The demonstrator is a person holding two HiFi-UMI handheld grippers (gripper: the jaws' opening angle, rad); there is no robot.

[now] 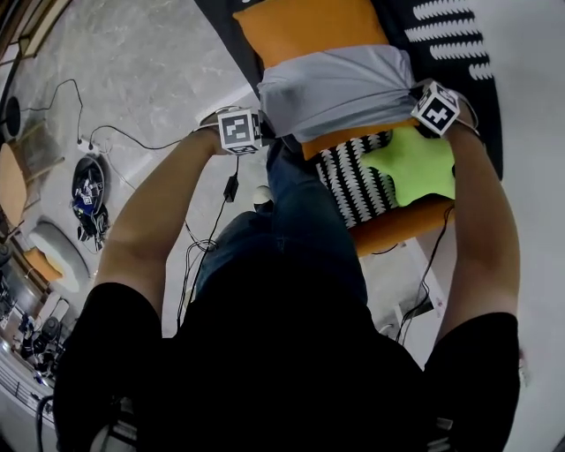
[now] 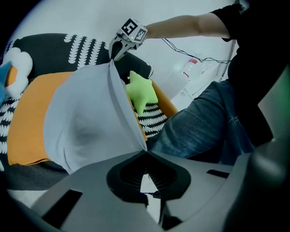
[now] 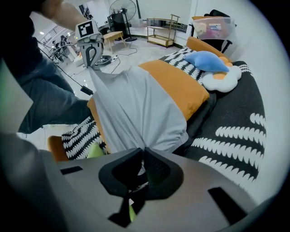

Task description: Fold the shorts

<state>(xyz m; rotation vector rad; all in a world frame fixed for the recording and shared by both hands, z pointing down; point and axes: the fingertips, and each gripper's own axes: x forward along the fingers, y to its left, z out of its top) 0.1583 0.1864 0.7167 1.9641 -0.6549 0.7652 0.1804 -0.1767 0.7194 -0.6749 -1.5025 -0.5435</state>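
Looking down from the head view, we find our own dark shirt and jeans (image 1: 300, 221) filling the lower half of the frame and hiding the near edge of the bed. The grey shorts (image 1: 340, 88) hang stretched at upper centre, above an orange sheet (image 1: 309, 26). The left gripper (image 2: 146, 153) is pinching one corner of the cloth and the right gripper (image 3: 144, 150) the other. In each gripper view the jaws are pressed together on the fabric, and the gripper's grey body blocks the lower part of the frame. We cannot tell which edge is the waistband.

The bed has a dark cover with white leaf marks (image 1: 450, 35), cut off at upper right. A green star pillow (image 1: 415, 163) lies on a black-and-white zigzag cushion (image 1: 353, 181), just below the shorts. In the right gripper view, a blue pillow (image 3: 206, 61) and a cloud-shaped pillow (image 3: 222, 78) lie at upper right. Pale marbled floor (image 1: 132, 62) with trailing cables (image 1: 212, 229) fills the head view's upper left, and a standing fan (image 3: 122, 9) and a low shelf (image 3: 165, 25) show far off.
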